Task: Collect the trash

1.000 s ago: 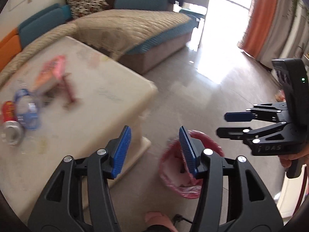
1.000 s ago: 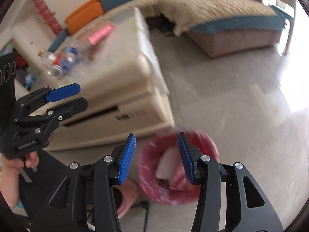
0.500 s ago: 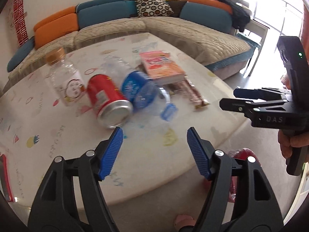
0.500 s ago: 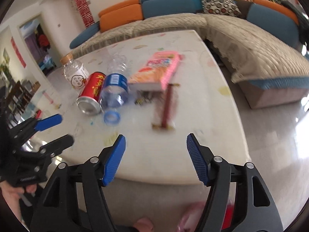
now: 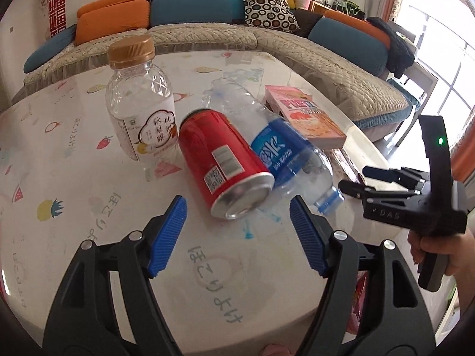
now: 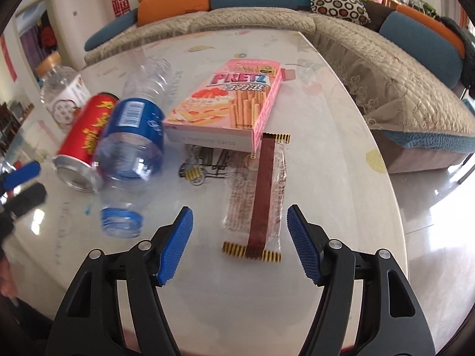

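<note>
A red can (image 5: 221, 160) lies on its side on the white table (image 5: 89, 195), its open end toward my left gripper (image 5: 237, 234), which is open and empty just short of it. A crushed blue-label bottle (image 5: 285, 157) lies against the can. An upright clear bottle with a gold cap (image 5: 139, 101) stands behind. My right gripper (image 6: 239, 240) is open and empty, straddling the near end of a clear-and-brown snack wrapper (image 6: 261, 198). The pink Pretz box (image 6: 231, 103) lies beyond the wrapper. The can (image 6: 86, 139) and bottle (image 6: 130, 154) also show in the right wrist view.
A sectional sofa (image 5: 326, 56) with blue and orange cushions wraps the far and right sides of the table. The table's edge curves off to tiled floor (image 6: 439, 207) at right. A bit of pink bin liner (image 5: 357, 302) shows below the table edge.
Both grippers swung up from the pink-lined bin on the floor to the table top and moved closer to the trash. The left now faces the can, the right the wrapper.
</note>
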Motion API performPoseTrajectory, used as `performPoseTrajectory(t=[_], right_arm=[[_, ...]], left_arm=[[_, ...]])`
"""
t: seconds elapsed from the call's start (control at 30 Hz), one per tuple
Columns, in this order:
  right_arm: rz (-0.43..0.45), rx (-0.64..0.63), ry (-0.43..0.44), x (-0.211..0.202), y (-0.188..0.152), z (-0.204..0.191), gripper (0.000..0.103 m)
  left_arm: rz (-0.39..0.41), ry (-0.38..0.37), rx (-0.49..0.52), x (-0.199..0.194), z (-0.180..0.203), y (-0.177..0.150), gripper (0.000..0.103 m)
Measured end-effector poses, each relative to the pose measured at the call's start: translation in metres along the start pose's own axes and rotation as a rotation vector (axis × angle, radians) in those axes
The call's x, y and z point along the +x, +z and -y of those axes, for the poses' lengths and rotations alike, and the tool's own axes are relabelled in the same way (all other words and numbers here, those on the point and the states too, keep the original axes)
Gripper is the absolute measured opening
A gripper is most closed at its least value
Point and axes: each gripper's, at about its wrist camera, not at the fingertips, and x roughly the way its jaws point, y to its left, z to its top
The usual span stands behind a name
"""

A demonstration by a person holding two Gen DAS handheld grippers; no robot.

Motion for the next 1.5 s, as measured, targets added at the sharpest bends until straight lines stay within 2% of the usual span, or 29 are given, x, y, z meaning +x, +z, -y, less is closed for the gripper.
performPoseTrajectory(t=[0.03, 0.17, 0.3, 0.33, 0.37, 0.57, 0.77, 0.87, 1.03, 1.13, 1.2, 1.27, 1.33, 1.5], right_arm=[[-0.01, 0.001, -0.001, 0.003, 0.0, 0.0, 0.045], [-0.006, -0.008, -0.015, 0.003, 0.0, 0.001, 0.033], [-0.015, 0.013, 0.007, 0.001, 0.0, 0.007, 0.027], [-0.011, 0.024, 0.011, -0.002, -0.001, 0.01, 0.023], [-0.011, 0.034, 0.017, -0.004, -0.002, 0.013, 0.011], [0.004, 0.066, 0.048, -0.019, -0.008, 0.027, 0.011], [0.039, 0.073, 0.073, -0.039, -0.011, 0.032, 0.011], [0.044, 0.063, 0.083, -0.045, -0.011, 0.034, 0.011], [0.049, 0.074, 0.095, -0.048, -0.014, 0.043, 0.011], [0.046, 0.086, 0.108, -0.046, -0.017, 0.05, 0.011], [0.045, 0.087, 0.112, -0.044, -0.02, 0.052, 0.011], [0.041, 0.094, 0.121, -0.043, -0.022, 0.054, 0.011], [0.039, 0.097, 0.129, -0.042, -0.025, 0.055, 0.011], [0.037, 0.093, 0.133, -0.044, -0.029, 0.056, 0.011]], left_arm=[[0.001, 0.002, -0.001, 0.001, 0.0, 0.001, 0.07], [-0.014, 0.003, -0.011, 0.011, 0.0, 0.001, 0.071], [-0.023, 0.019, -0.012, 0.015, 0.003, 0.002, 0.071], [-0.015, 0.025, -0.009, 0.013, 0.004, 0.002, 0.071], [-0.011, 0.02, -0.005, 0.011, 0.006, 0.001, 0.071], [-0.015, -0.053, -0.001, -0.003, 0.034, -0.007, 0.071], [-0.064, -0.064, 0.049, 0.01, 0.073, -0.015, 0.071], [-0.081, -0.079, 0.012, 0.018, 0.078, -0.014, 0.071], [-0.084, -0.052, -0.122, 0.034, 0.079, -0.01, 0.071], [-0.081, -0.028, -0.152, 0.039, 0.084, -0.009, 0.063], [-0.093, -0.006, -0.156, 0.045, 0.088, -0.007, 0.054], [-0.105, 0.001, -0.163, 0.051, 0.09, -0.005, 0.039], [-0.124, -0.004, -0.156, 0.057, 0.092, -0.005, 0.03], [-0.121, 0.004, -0.124, 0.054, 0.093, -0.01, 0.029]])
